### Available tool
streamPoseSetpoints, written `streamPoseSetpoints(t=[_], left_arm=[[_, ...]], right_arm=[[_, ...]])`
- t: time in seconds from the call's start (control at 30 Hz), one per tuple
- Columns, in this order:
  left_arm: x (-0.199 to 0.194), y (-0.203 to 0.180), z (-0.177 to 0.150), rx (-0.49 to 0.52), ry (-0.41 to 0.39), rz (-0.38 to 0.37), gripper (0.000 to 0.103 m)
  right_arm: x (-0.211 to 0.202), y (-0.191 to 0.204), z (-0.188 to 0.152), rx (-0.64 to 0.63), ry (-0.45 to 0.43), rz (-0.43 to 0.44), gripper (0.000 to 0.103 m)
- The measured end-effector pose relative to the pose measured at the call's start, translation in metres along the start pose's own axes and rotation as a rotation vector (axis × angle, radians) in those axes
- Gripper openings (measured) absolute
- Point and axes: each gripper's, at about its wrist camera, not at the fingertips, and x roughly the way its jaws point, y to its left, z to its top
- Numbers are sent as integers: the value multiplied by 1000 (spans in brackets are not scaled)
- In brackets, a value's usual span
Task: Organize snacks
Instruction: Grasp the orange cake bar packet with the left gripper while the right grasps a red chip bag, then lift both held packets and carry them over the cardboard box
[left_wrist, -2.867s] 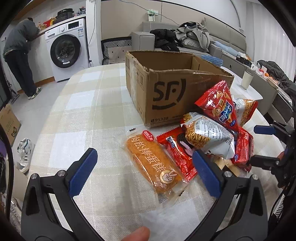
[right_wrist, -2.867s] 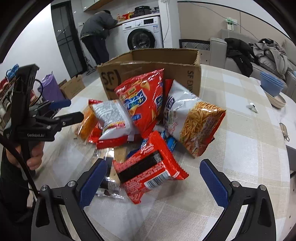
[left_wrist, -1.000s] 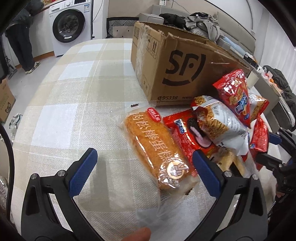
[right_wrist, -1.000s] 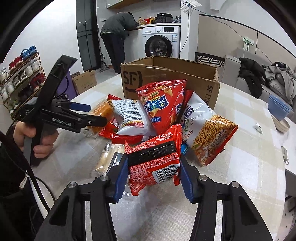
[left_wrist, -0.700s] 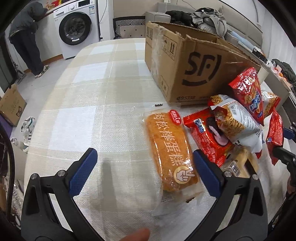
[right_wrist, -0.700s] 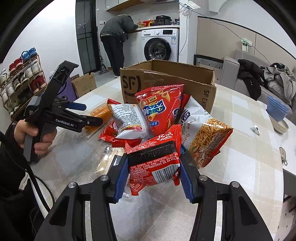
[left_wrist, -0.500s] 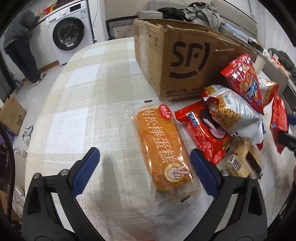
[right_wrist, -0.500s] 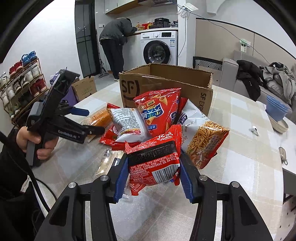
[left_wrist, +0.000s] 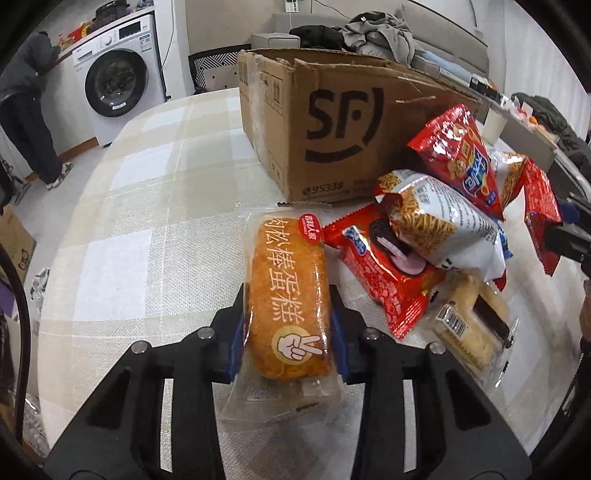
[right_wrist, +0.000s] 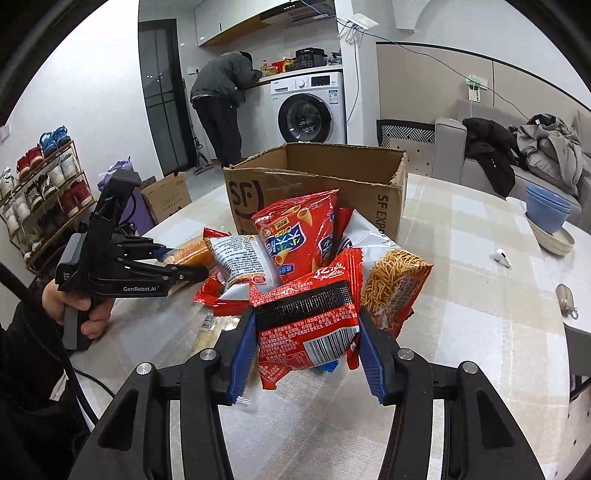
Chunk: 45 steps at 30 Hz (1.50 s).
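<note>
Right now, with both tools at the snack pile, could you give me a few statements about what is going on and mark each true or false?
1. The left tool grips the orange cake. True; its jaws have just closed on it.
2. The right tool is empty. False: it grips a red packet.
3. The box is open on top. True.
4. The cake is inside the box. False: it lies on the table in front of the box.
5. A white earbud lies on the table. True.
</note>
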Motion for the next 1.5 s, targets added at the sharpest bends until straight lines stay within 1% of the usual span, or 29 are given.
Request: streamPoseSetpoints(t=[0.13, 0.27, 0.4, 0.67, 0.83, 1.0, 1.2, 1.5], left_arm=[[-2, 9, 1, -38, -14, -26, 34], [-9, 14, 0, -78, -35, -27, 34], [-18, 15, -1, -89, -51, -19, 34], [-58, 18, -3, -155, -120, -33, 34], [-86, 17, 0, -178, -174, -31, 34], [-109, 14, 9, -181, -212, -35, 34], [-118, 11, 25, -171, -228, -41, 34], [-124, -6, 51, -142, -234, -66, 34]], right_arm=[[-2, -6, -2, 27, -12, -3, 52], [-5, -9, -1, 59, -37, 5, 52], [-7, -7, 3, 81, -66, 13, 52], [-19, -5, 12, 116, -121, -1, 52], [-31, -3, 23, 123, -158, -11, 52], [-36, -2, 33, 117, -178, -19, 52], [-40, -4, 38, 163, -218, -31, 52], [-37, -5, 44, 221, -241, -44, 52]])
